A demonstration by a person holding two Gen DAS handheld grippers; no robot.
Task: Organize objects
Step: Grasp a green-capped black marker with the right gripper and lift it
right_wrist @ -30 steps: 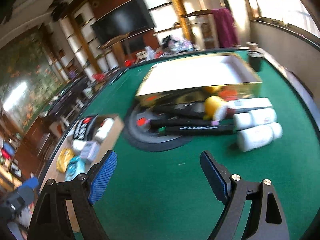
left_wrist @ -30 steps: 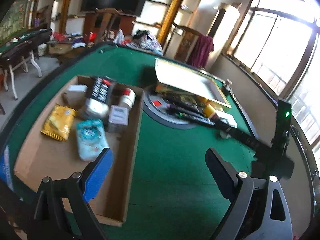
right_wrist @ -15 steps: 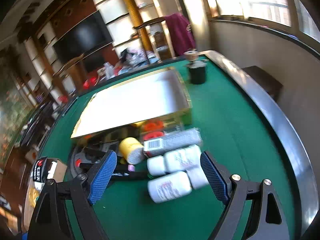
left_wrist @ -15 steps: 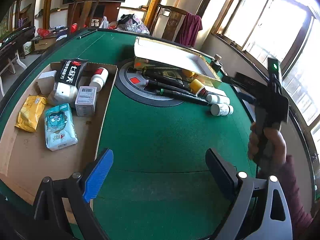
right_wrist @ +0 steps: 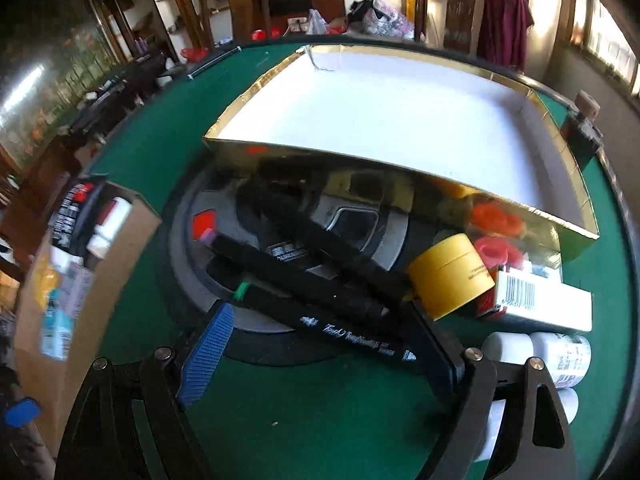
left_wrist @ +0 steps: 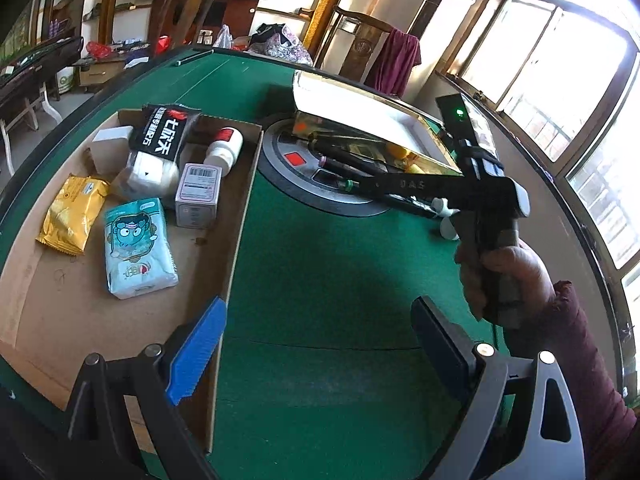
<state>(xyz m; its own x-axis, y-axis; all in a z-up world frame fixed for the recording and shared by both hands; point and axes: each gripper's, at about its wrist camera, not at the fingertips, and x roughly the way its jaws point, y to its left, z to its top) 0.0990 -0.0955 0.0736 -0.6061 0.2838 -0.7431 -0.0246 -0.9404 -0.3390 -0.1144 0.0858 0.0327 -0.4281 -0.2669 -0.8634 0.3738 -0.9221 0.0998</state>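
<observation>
Right wrist view: right gripper (right_wrist: 320, 344), fingers spread wide with nothing pinched, now low over the black marker pens (right_wrist: 320, 280) lying across the round grey-and-black disc (right_wrist: 256, 332) on the green felt bench (right_wrist: 320, 432). A second ago this view took in the whole cluster from farther back; half a second ago it looked at the white bottles, now at the lower right edge. One marker's printed end lies between the fingertips, not touched.
Yellow cylindrical jar (right_wrist: 450, 274): just right of the markers, against the white barcoded carton (right_wrist: 540, 304).
White plastic bottles (right_wrist: 556, 356): lying beside the right finger, partly hidden.
Gold-edged white shallow box (right_wrist: 392, 120): tilted, propped over the red and orange items behind.

Left wrist view: left gripper (left_wrist: 316, 340), fingers spread and empty, slightly lower than a second ago, over bare felt beside the brown cardboard tray (left_wrist: 236, 240). Tray holds a yellow foil sachet (left_wrist: 72, 212), pale blue tissue pack (left_wrist: 136, 248), small lilac carton (left_wrist: 199, 194), black-labelled white pack (left_wrist: 160, 148) and red-capped white bottle (left_wrist: 226, 150), unmoved. The person's right hand (left_wrist: 504, 276), dark red sleeve, has come farther in over the pens.
</observation>
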